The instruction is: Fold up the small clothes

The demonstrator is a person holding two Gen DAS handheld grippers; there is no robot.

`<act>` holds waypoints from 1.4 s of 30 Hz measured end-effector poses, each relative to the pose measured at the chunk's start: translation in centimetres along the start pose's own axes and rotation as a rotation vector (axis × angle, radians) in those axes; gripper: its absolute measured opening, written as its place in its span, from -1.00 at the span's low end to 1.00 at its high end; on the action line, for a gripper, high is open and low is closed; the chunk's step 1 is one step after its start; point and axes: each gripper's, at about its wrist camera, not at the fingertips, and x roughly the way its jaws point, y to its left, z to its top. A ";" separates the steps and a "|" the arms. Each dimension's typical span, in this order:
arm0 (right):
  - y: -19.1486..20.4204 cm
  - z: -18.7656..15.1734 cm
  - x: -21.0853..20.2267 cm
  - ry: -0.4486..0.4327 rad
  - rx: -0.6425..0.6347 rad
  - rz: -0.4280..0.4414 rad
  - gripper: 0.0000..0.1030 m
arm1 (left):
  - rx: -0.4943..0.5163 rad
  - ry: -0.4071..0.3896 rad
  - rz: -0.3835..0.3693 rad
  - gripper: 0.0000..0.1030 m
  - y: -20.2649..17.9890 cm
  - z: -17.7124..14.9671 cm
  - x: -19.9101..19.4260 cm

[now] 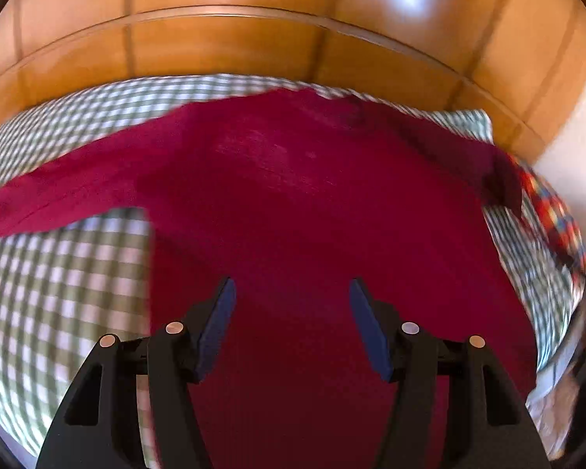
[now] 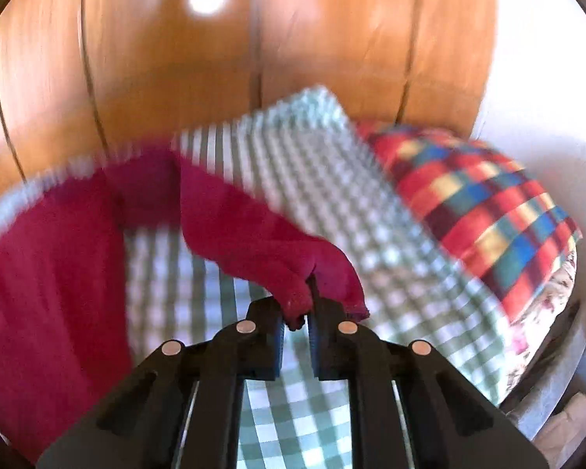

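Nearest my left claw (image 1: 292,293) I see the dark red garment (image 1: 293,203) spread broad and mostly flat across the green-checked bedcover (image 1: 58,273), its body running right under the blue pads (image 1: 218,324), which stand wide apart with nothing between them; I cannot tell whether they touch the cloth below. One sleeve stretches out to the left over the checks. On my right claw (image 2: 297,312) the jaws are pressed together on the cuff end of the other sleeve (image 2: 254,234), which rises off the bed in a bunched, twisted fold toward the garment's body at the left. Further off lies a red, blue and yellow plaid cloth (image 2: 480,211), and behind everything stands the wooden panelling (image 1: 230,43).
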 end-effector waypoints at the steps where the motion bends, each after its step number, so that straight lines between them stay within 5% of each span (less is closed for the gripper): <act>1: -1.1 1.1 -1.8 -0.039 0.038 0.022 -0.82 | 0.017 0.005 -0.008 0.16 -0.6 -0.2 0.2; 8: -8.2 7.9 -2.8 -0.106 0.243 0.010 -0.84 | 0.083 0.074 -0.058 0.16 -3.2 -1.4 2.4; 15: -14.4 9.3 6.5 0.096 0.356 -0.226 -0.87 | 0.090 0.126 -0.043 0.16 -3.2 -3.2 3.7; 19: -15.9 8.3 11.8 0.210 0.418 -0.252 -0.83 | 0.078 0.128 -0.049 0.31 -2.6 -3.0 3.9; 21: -15.7 7.9 13.2 0.231 0.423 -0.251 -0.64 | 0.070 0.115 -0.060 0.33 -2.2 -2.6 3.6; 23: -15.1 7.9 13.1 0.213 0.408 -0.277 0.45 | 0.058 0.085 -0.068 0.33 -1.4 -1.6 3.1; 26: -13.0 8.3 11.3 0.135 0.322 -0.357 0.51 | 0.043 0.023 -0.025 0.33 0.8 0.8 2.2; 28: -11.4 8.8 11.0 0.124 0.270 -0.326 0.53 | 0.034 -0.015 0.027 0.33 2.7 2.6 1.9; 34: 0.5 10.8 12.7 0.142 0.021 0.006 0.59 | -0.064 -0.133 0.132 0.33 9.9 11.1 2.2; 38: 10.3 12.0 15.8 0.208 -0.106 0.239 0.58 | -0.063 -0.141 0.149 0.33 11.6 15.5 4.4; 42: 18.2 13.3 19.0 0.244 -0.224 0.337 0.58 | 0.022 -0.113 0.143 0.33 11.4 18.1 7.6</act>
